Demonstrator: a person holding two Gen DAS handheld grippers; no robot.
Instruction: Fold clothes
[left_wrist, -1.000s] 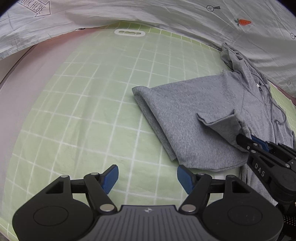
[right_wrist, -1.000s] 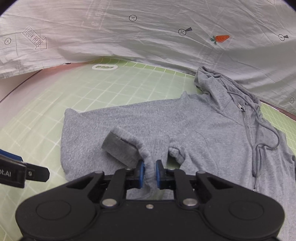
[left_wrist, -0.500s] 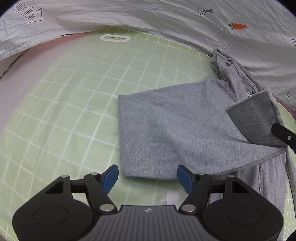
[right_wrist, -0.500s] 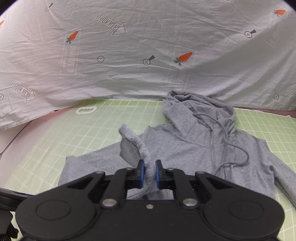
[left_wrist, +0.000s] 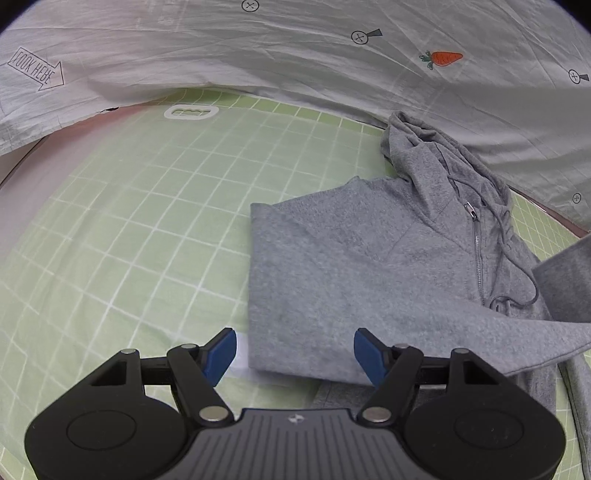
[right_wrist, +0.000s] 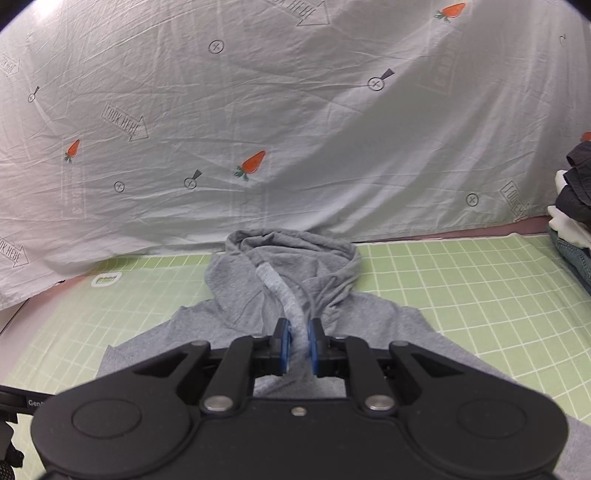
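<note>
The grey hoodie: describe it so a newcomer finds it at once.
Start at the green gridded mat under the white printed sheet. The grey hoodie lies spread on it, hood towards the sheet, a fold pinched in the right gripper. Unlike the folded clothes pile at the mat's right edge, it shows a zip and drawcord.

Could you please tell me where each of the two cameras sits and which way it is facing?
Left wrist: on the left gripper, above and behind its jaws, looking down over the green mat and the hoodie; its own open jaws show.
Right wrist: on the right gripper, facing the hood and the sheet behind; its own jaws show, shut on the sleeve, and part of the left gripper at the left edge.
Shared: hoodie, mat, sheet.
</note>
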